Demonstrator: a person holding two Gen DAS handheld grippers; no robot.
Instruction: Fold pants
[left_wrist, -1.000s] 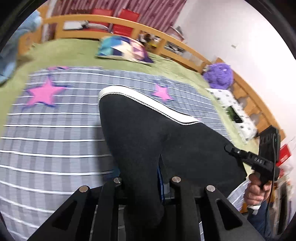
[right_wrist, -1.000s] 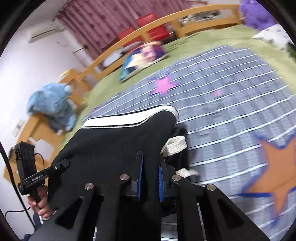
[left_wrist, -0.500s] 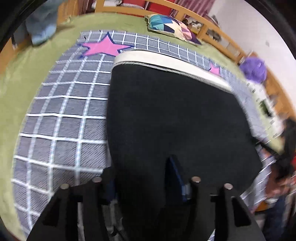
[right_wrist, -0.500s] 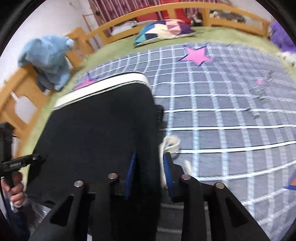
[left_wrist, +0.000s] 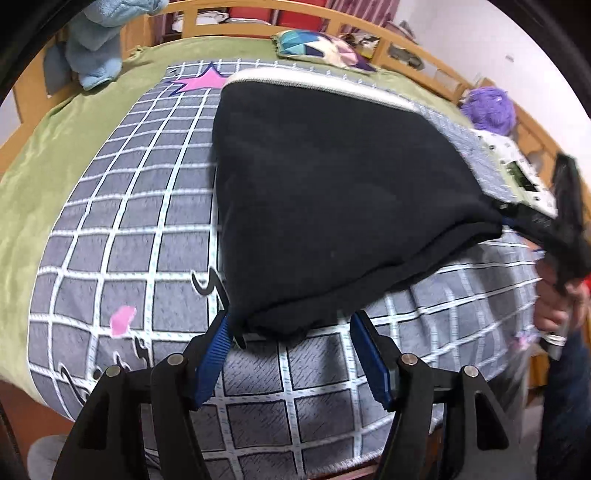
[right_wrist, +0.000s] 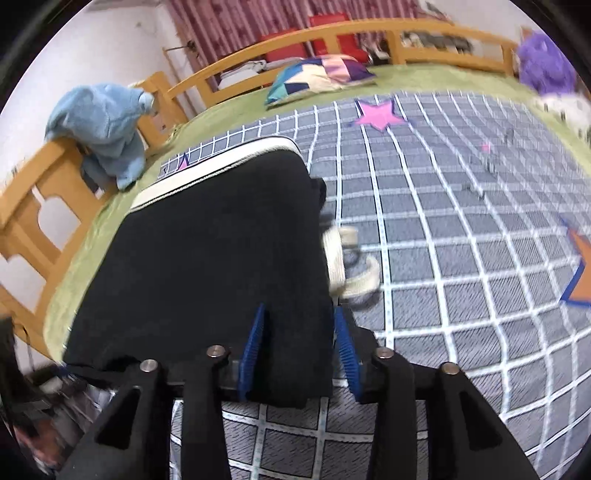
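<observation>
Presently one pair of black pants (left_wrist: 332, 184) lies folded on the checked blanket (left_wrist: 129, 221) of the bed, its single white waistband (right_wrist: 207, 170) at the far edge; two tools are present; the left tool (left_wrist: 291, 347) has just been opening, its two blue pads clear of the near corner of cloth between them; the right tool (right_wrist: 299, 332) has likewise been opening, the cloth edge between its pads unpressed; one pillow (right_wrist: 317, 74), one purple plush (left_wrist: 487, 110), one blue plush (right_wrist: 103, 125)
</observation>
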